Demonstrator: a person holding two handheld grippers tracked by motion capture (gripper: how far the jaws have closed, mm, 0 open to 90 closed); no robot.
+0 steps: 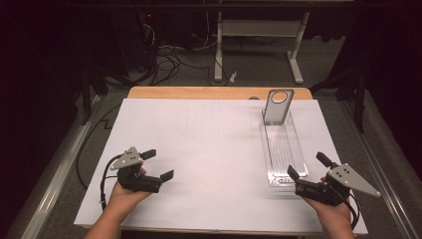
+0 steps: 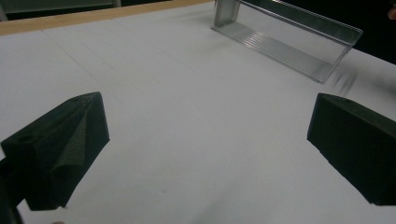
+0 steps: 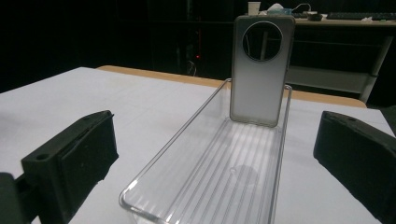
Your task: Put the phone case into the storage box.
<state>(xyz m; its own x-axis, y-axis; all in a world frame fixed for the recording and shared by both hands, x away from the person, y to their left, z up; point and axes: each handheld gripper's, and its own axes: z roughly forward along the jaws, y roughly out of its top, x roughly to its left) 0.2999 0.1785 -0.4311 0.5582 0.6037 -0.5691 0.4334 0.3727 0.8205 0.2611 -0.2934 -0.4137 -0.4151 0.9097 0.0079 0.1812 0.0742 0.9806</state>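
Note:
A long clear plastic tray (image 1: 300,158) lies on the right half of the white sheet (image 1: 209,144), running front to back. A grey phone case (image 1: 277,106) with a round hole near its top stands upright against the tray's far end. My left gripper (image 1: 158,164) is open over bare sheet at the front left, holding nothing. My right gripper (image 1: 307,165) is open just in front of the tray's near end. In the right gripper view its gripper (image 3: 219,137) faces along the tray (image 3: 187,126) toward the case (image 3: 259,93). The left gripper view has the tray (image 2: 303,28) beyond its open gripper (image 2: 205,135).
The sheet covers a wooden table whose far edge (image 1: 199,92) shows bare. A small dark spot (image 1: 254,98) sits on that wood. Behind the table are a desk frame (image 1: 259,35) and floor cables (image 1: 164,59). A metal rail (image 1: 54,174) runs along the left.

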